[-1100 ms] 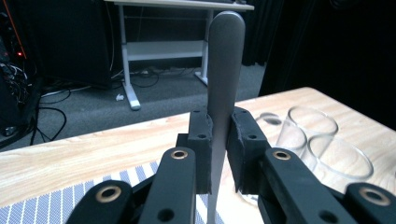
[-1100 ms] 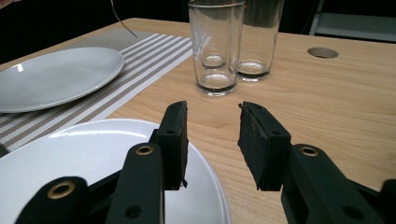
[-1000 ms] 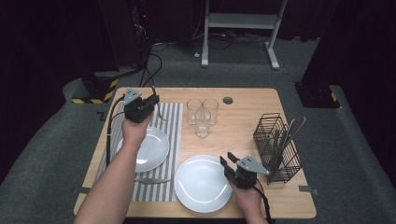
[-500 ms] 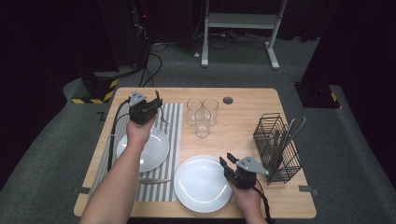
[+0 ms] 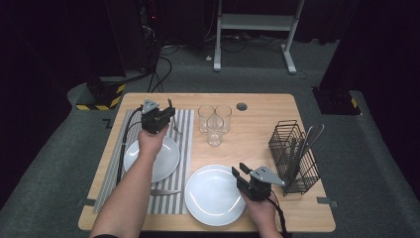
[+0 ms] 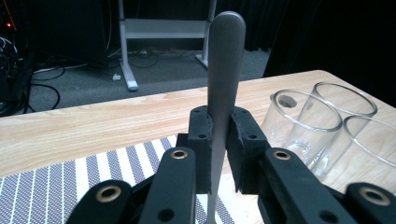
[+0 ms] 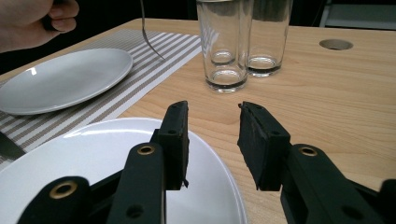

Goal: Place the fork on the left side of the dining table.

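Note:
My left gripper (image 5: 167, 113) is shut on a metal fork (image 6: 225, 56); the handle stands up between the pads (image 6: 201, 135). The fork's tines (image 7: 148, 39) hang down over the striped placemat (image 5: 184, 124), just past the far edge of the small white plate (image 5: 166, 158). My right gripper (image 5: 239, 169) is open and empty (image 7: 212, 109), low over the right rim of the large white plate (image 5: 208, 198). Three empty glasses (image 5: 214, 124) stand clustered mid-table, to the right of the fork.
A knife (image 5: 166, 192) lies on the placemat between the two plates. A black wire basket (image 5: 292, 153) with several utensils stands at the table's right side. Bare wood lies between the glasses and the basket. A cable hole (image 5: 241, 106) sits near the far edge.
My left hand has come down and slightly toward the near side with the fork. The right gripper has stayed where it was.

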{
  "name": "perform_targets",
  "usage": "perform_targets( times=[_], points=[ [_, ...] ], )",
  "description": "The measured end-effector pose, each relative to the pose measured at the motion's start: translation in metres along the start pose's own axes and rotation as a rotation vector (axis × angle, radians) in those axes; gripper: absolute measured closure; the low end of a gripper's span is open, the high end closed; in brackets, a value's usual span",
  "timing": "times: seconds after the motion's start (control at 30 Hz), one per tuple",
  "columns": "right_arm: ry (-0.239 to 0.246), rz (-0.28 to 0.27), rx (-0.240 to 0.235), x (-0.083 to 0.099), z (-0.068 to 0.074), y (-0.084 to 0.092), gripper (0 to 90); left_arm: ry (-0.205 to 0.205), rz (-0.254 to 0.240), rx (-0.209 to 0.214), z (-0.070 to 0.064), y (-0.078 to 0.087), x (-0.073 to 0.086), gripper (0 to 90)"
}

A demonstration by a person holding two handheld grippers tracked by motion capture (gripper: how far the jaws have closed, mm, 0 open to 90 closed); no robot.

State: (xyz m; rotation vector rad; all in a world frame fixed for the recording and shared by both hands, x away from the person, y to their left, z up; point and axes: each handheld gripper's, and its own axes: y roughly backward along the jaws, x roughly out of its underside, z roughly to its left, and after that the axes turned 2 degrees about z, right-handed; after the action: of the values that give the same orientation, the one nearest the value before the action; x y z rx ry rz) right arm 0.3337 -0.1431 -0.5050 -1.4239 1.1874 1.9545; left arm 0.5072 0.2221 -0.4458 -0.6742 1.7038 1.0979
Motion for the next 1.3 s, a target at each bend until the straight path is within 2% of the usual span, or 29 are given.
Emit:
perform_targets(
  times=[0.17, 0.4, 0.63, 0.93, 1.3],
  points=[
    [0.002, 0.004, -0.002, 0.0, 0.001, 0.0, 62.5, -0.003, 0.004, -0.007, 0.002, 0.001, 0.0, 79.7],
    [0.008, 0.005, 0.0, 0.001, 0.002, -0.001, 62.5, -0.04, 0.027, -0.045, 0.005, 0.005, 0.0, 78.9],
    [0.012, 0.012, 0.001, 0.001, 0.004, -0.002, 62.4, -0.035, 0.013, -0.049, 0.006, 0.007, 0.003, 78.9],
    [0.016, 0.018, 0.0, 0.002, 0.004, -0.003, 62.2, -0.024, 0.024, -0.07, 0.011, 0.008, 0.003, 78.5],
    [0.02, 0.019, -0.003, 0.003, 0.005, -0.003, 61.9, -0.028, 0.027, -0.089, 0.012, 0.01, 0.002, 79.2]
  ],
)
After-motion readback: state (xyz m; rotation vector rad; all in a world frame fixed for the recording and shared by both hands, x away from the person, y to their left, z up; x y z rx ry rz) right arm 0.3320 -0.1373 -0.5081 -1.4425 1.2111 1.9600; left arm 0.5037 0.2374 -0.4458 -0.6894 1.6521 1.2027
